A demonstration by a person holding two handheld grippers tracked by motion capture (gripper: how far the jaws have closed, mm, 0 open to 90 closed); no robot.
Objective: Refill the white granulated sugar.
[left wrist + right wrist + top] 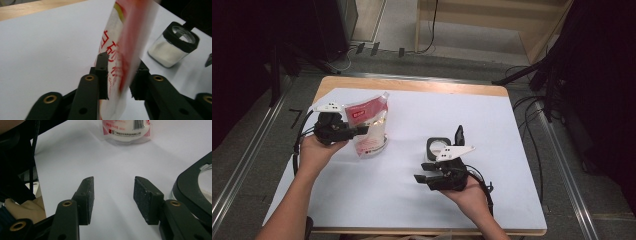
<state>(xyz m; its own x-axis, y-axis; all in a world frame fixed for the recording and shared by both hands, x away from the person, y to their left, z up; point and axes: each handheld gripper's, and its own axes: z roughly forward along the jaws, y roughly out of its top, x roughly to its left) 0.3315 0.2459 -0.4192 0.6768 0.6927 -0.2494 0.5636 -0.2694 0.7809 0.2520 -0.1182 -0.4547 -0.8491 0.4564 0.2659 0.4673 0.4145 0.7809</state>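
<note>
The left tongs [119, 75] stand parted around a red-and-white pouch [122, 45], which rises between the 2 black jaws. A salt-filled glass jar [172, 46] sits beyond on the white desk [50, 45].

The high view looks forward and down from above the near edge of the white-covered wooden worktop [492, 115], taking in all of it. The left gripper view sits low and close behind its jaws, facing right past the red-and-white plastic pouch [120, 50] toward the black-lidded glass jar [172, 45]. The right gripper view, equally low, faces left toward that pouch's base [126, 131].
</note>
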